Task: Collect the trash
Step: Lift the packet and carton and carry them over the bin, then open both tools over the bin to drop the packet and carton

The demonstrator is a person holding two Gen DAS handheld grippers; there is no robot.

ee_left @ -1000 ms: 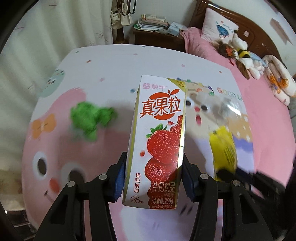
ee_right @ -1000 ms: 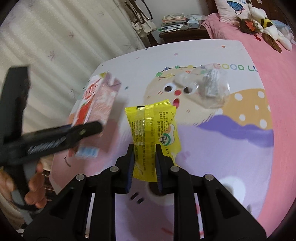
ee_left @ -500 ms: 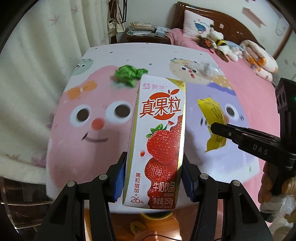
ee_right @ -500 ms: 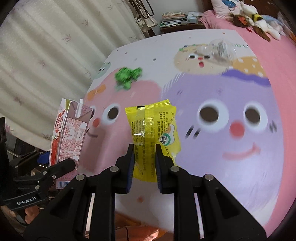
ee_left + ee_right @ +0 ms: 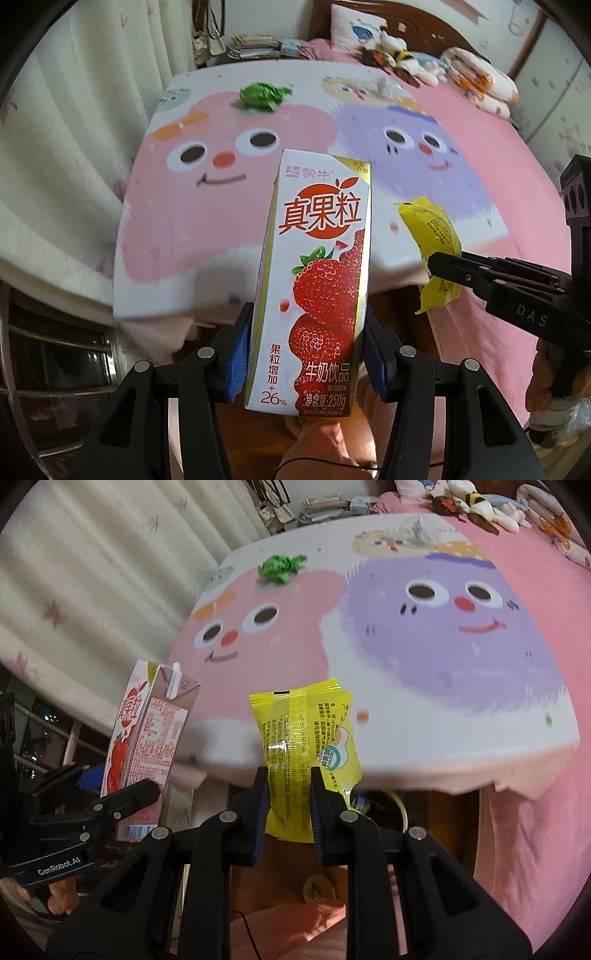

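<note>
**Both tools loaded, off the bed's edge**

Left tool (image 5: 308, 356) clamped on upright carton (image 5: 314, 280); right tool (image 5: 288, 812) pinching wrapper (image 5: 306, 746), likely bound for a bin below. Farther off, green wad (image 5: 263, 95) and clear plastic (image 5: 413, 528) left on the blanket (image 5: 184, 206).

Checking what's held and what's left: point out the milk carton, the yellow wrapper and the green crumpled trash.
milk carton (image 5: 317, 280), left wrist view, strawberry on its front face.
yellow wrapper (image 5: 295, 738), right wrist view, clear seam strip.
green crumpled trash (image 5: 263, 95), left wrist view, middle of the wad.
</note>
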